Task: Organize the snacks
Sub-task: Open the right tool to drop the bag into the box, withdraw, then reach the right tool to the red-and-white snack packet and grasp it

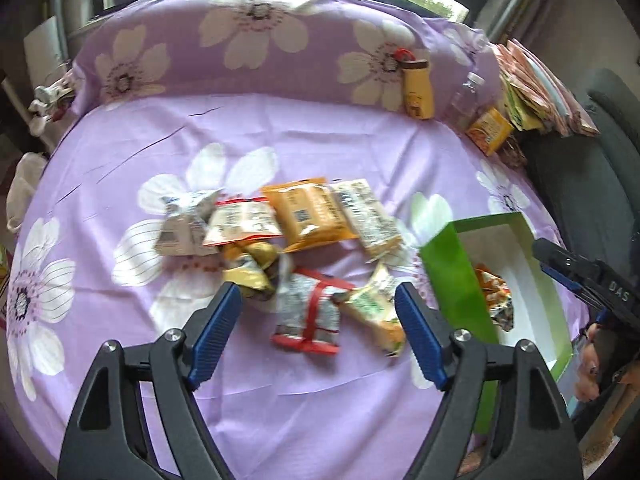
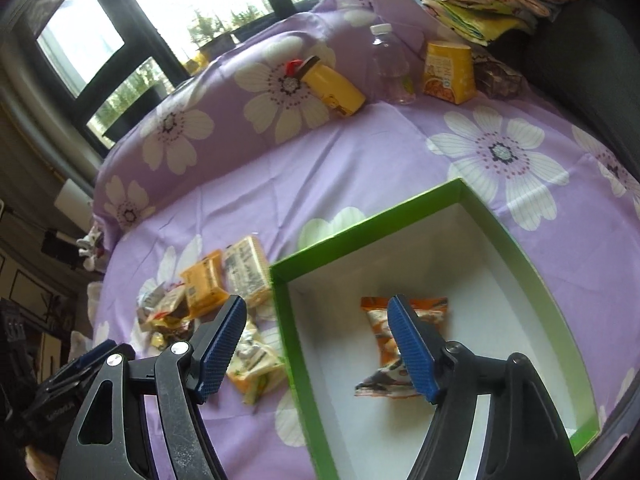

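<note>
Both tongs open; orange pkt [image 2: 394,344] in green box [image 2: 532,248], lengthwise near-far.

One snack packet [image 2: 394,344] lies in the box [image 2: 532,264]; the snack pile [image 1: 288,248] lies left of it

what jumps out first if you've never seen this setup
The purple bedsheet with big white flowers fills both views. In the middle of it lies a loose heap of snack packets, and beside them stands a green box with a white inside, holding a single orange packet. In front, the left gripper hangs open over the heap and the right gripper open over the box's near corner.
</note>
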{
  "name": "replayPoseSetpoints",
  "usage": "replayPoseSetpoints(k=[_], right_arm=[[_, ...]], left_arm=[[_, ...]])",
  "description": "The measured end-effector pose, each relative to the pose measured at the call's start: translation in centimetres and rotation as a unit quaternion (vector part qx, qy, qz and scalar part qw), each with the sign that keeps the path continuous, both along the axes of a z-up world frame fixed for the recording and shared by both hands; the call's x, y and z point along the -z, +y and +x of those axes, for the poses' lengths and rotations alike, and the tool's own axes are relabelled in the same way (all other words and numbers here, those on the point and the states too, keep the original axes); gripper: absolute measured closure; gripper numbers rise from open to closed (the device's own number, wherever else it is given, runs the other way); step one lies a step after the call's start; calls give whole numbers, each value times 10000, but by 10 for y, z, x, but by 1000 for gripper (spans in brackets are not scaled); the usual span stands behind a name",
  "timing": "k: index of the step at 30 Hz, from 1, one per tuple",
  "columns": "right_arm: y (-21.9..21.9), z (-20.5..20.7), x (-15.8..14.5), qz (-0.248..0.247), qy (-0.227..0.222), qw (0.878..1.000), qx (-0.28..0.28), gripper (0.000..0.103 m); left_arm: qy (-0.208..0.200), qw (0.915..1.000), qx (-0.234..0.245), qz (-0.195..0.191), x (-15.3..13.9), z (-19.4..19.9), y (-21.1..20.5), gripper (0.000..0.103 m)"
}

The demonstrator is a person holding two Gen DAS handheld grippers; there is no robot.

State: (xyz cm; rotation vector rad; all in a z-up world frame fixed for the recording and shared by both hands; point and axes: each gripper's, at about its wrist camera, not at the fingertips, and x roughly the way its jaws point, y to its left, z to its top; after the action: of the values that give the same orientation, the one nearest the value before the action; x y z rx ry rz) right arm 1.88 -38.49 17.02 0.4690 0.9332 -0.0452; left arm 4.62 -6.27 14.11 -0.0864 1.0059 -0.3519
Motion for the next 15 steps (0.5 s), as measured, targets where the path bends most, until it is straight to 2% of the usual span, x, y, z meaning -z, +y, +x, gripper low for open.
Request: replayPoseSetpoints(k=[4, 7, 12, 14, 15], right_arm=[[44, 8, -1, 341, -94, 9972, -660, 29], [83, 19, 8, 615, -6, 9915, -1143, 29], [137, 38, 42, 756, 430, 9856, -1449, 30], [148, 43, 57, 581, 603, 9866, -1398, 45], [151, 45, 64, 504, 686, 9868, -1380, 48]], left_arm=[[215, 9985, -437, -246, 17, -4, 52, 23], [404, 9965, -621, -378, 34, -4, 71, 23], [351, 9970, -666, -161, 53, -8, 77, 23], [534, 9951, -796, -226, 68, -11, 84, 24], [657, 9943, -799, -278, 74, -9, 88, 25]])
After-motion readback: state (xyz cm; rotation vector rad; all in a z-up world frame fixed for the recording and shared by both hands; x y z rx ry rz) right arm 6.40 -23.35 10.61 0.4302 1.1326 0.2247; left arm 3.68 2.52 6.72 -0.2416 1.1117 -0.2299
